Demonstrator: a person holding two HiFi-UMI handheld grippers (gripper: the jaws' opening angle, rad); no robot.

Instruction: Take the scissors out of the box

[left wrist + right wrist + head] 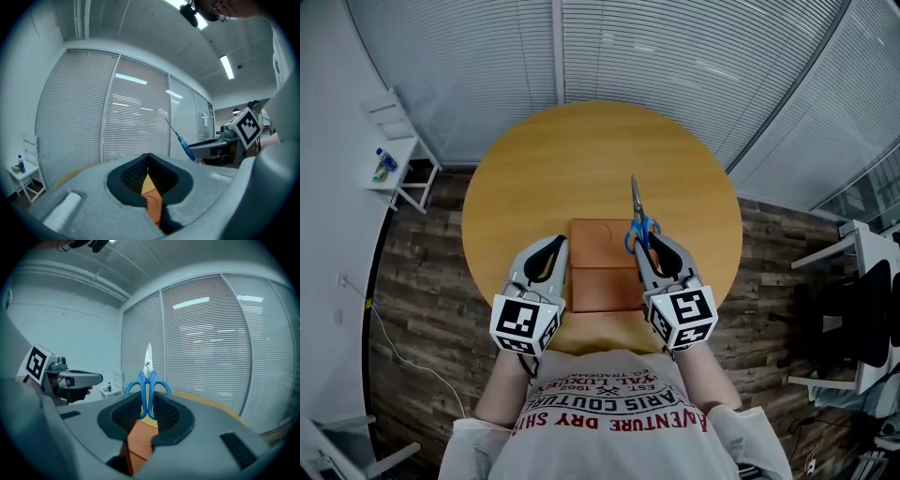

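Pinching scissors (148, 373) handles, right gripper (149, 394) hides loop ends; left gripper (148, 155) fingers pressed together; box (598, 248) by near edge of table (581, 159), half-covered.

Likely office: blinds (675, 56), round table (534, 178)

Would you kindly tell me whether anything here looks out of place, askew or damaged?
Nothing looks spilled or damaged. The only unusual thing is the blue-handled steel scissors, clamped by the handles in the right gripper, blades pointing away over the round wooden table; the orange-brown box lies square.
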